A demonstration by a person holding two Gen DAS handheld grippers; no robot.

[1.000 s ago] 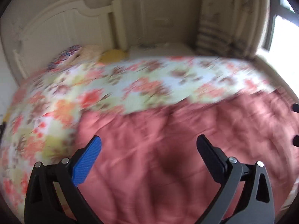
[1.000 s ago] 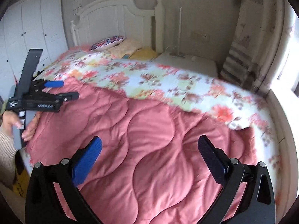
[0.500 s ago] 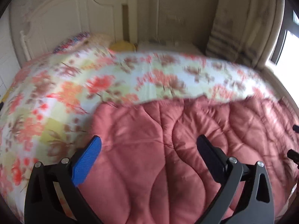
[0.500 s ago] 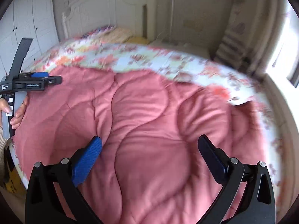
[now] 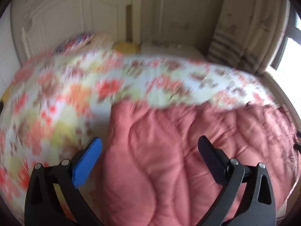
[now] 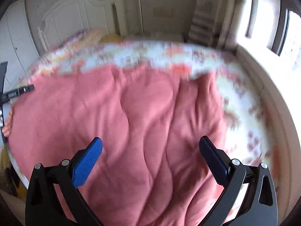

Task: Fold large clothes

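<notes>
Both my grippers hang spread over the pink quilt on the bed.

Left wrist view: my left gripper [image 5: 149, 148] has its jaws wide apart with nothing between them, above the left edge of the pink quilt [image 5: 188, 150], which lies on the blurred floral bedsheet [image 5: 56, 98] below the white headboard [image 5: 75, 18]. Right wrist view: my right gripper [image 6: 150, 148] is equally agape and empty over the quilt's middle [image 6: 122, 113]; the left gripper [image 6: 17, 93] shows at its far left edge.
</notes>
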